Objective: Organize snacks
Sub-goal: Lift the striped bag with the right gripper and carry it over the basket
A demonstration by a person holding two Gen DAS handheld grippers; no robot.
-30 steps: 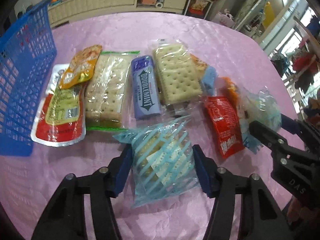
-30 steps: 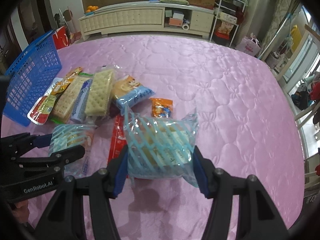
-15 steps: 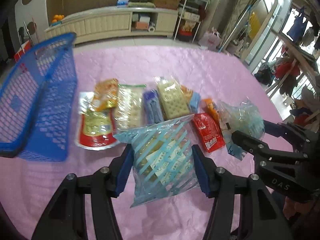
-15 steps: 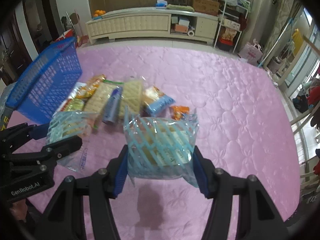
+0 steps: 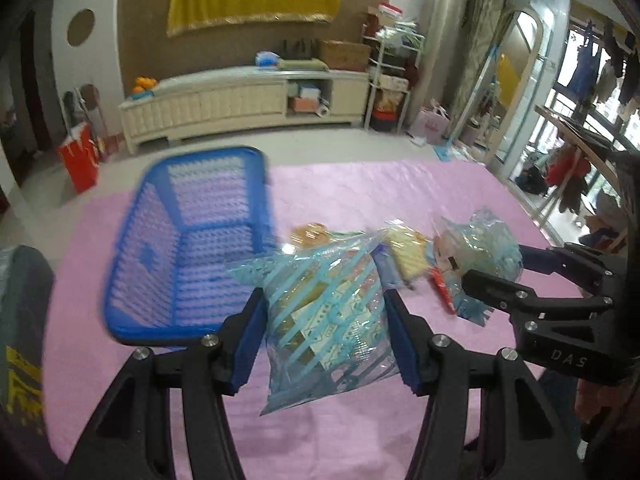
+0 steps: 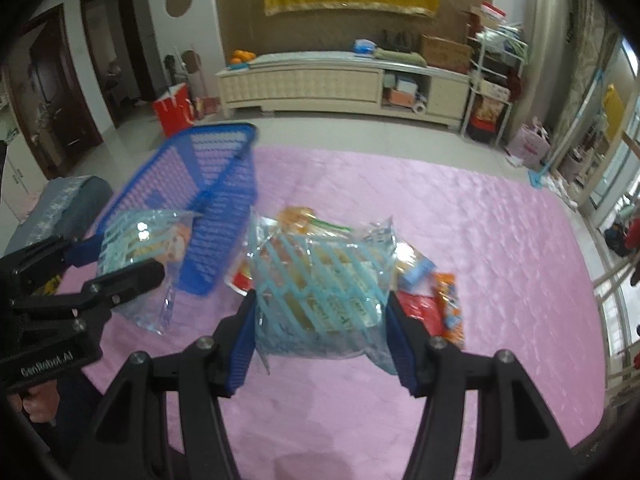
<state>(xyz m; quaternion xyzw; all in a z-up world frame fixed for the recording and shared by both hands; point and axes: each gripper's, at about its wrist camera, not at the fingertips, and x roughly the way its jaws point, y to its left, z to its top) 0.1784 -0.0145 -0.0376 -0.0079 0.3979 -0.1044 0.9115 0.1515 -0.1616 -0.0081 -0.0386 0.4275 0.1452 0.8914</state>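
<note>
The blue-padded fingers [image 5: 394, 336] of the left gripper [image 5: 322, 334] are clenched on a clear plastic snack bag with pale blue diagonal stripes [image 5: 326, 316], pressing it from both sides and holding it off the pink quilted surface [image 5: 360, 188]. The fingers [image 6: 400, 342] of the right gripper [image 6: 320, 340] pinch a second striped clear bag of the same kind [image 6: 320, 280] in the same way, and this one too hangs above the cloth.

Just beyond the left gripper's bag sits the blue plastic lattice basket [image 5: 132, 272], which looks empty in both wrist views (its floor shows only pink cloth through the mesh). So, judging from this, nothing has been put away yet: the two bags are lifted but neither is over the basket's opening.

To the right of the basket the rest of the pile lies on the surface: a pale cracker pack in clear wrap [image 5: 406, 254], a red foil sachet [image 6: 420, 312], a small orange packet [image 6: 450, 300], a blue-ended wrapped snack [image 6: 418, 270], and an orange-yellow pouch [image 6: 298, 216] partly hidden behind the held bag. More items probably lie under the bags, but I cannot tell how many.

What seems left is nearly everything: drop these two bags in the basket, then collect the remaining packets.
</note>
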